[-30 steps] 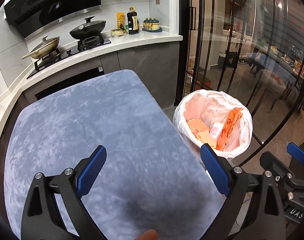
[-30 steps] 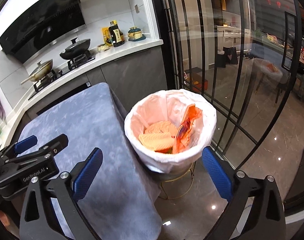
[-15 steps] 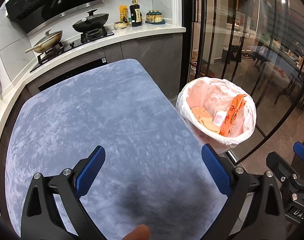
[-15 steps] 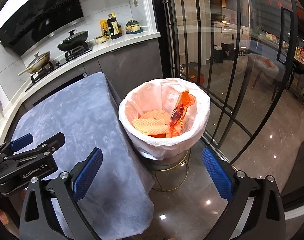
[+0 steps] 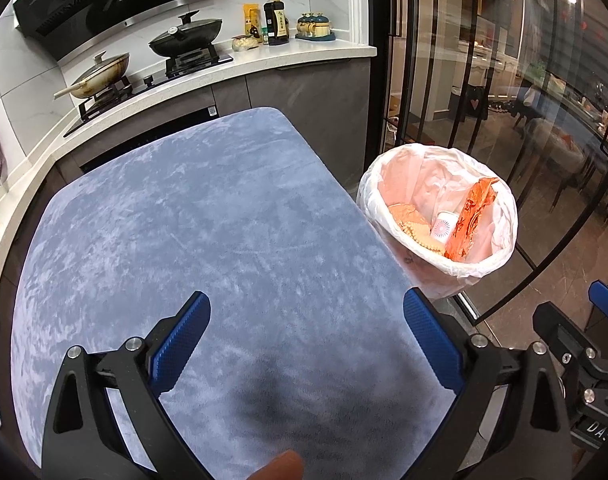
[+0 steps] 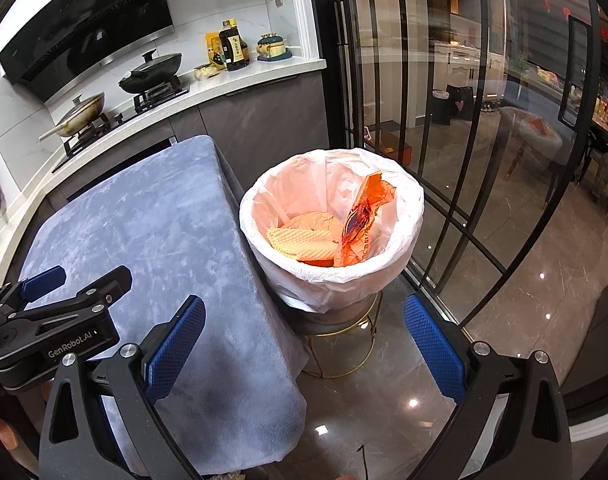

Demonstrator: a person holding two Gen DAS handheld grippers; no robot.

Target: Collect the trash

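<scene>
Right wrist view: "GenRobot.AI" marks the left tool [image 6: 54,280]; both tools released, empty.

Two hand-held grippers are in view, the left hand-held gripper [image 5: 304,344] and the right hand-held gripper [image 6: 304,344], each with two blue-padded fingers spread wide. One lined trash bin [image 6: 331,280] stands at centre frame, holding one orange wrapper [image 6: 363,216], two ridged yellow packets [image 6: 304,240] and one small white container [image 5: 443,227]. One blue-covered surface [image 5: 192,216] fills the lower left. Two lidded pans [image 5: 186,36] sit at upper left, beside one dark bottle [image 5: 276,20].
</scene>
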